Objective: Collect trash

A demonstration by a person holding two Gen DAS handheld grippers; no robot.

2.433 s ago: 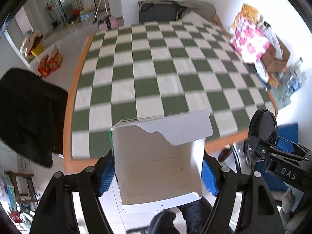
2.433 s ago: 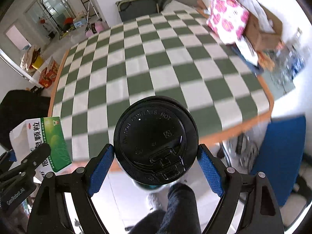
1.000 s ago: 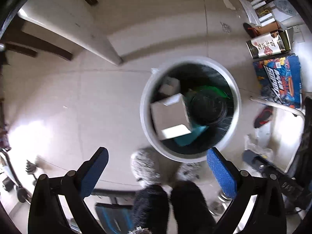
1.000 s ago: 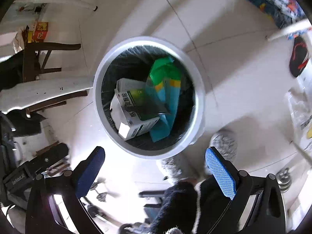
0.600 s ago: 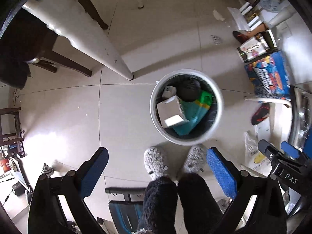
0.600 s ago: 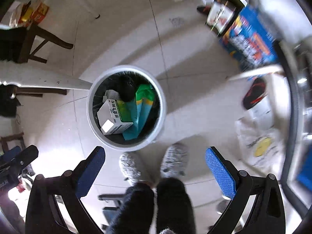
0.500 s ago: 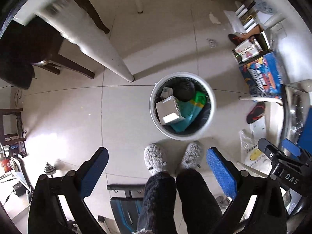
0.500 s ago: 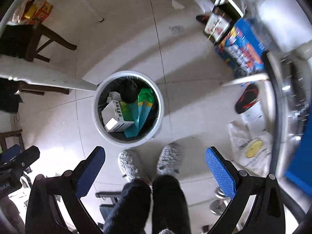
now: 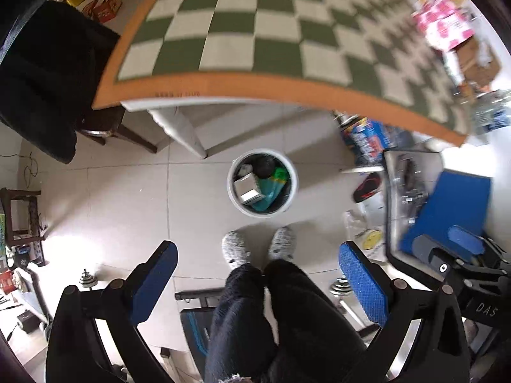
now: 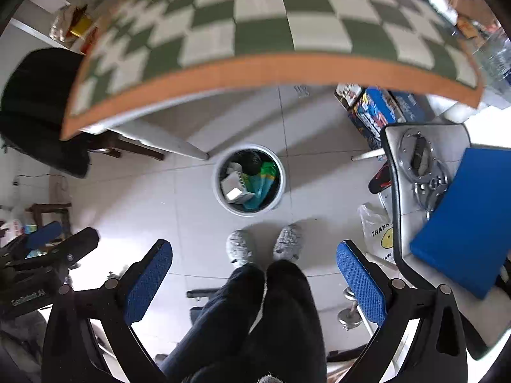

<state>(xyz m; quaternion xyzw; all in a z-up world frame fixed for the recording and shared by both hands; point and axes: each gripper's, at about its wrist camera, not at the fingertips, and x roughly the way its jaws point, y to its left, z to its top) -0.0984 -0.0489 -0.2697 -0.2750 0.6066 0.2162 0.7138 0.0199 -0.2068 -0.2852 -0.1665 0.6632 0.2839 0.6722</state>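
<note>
Both grippers are empty and held high over the floor, looking down past the person's legs [image 9: 274, 316].

Left gripper [image 9: 258, 281]: jaws wide apart, nothing between the blue pads [image 9: 364, 287]. Right gripper [image 10: 255, 279]: jaws likewise wide apart, nothing held.

Trash bin [image 9: 289, 204], a white round pail with a dark liner, stands on the tiled floor just beyond the grey slippers [image 9: 234, 249], close to the table leg [image 9: 182, 131]. In both wrist views it sits at 12 o'clock from the gap between the fingers, well apart from them and far below. Contents visible: a white carton [image 9: 247, 188], a green and teal packet [image 9: 271, 188] at its 3 o'clock, and a dark round object [image 9: 263, 166] at 12 o'clock inside the rim, too small to identify.

Judgement: the drop-off step looks complete, since the trash lies in the bin and neither gripper carries anything.

Checked tablecloth [image 10: 271, 9] fills the 12 o'clock region of both views; the part shown is blurred and I see no loose item on it.

Next move, as I judge it: swing both grippers up toward the table at 12 o'clock, scan for remaining trash, and keep the jaws spread for the next pick.
</note>
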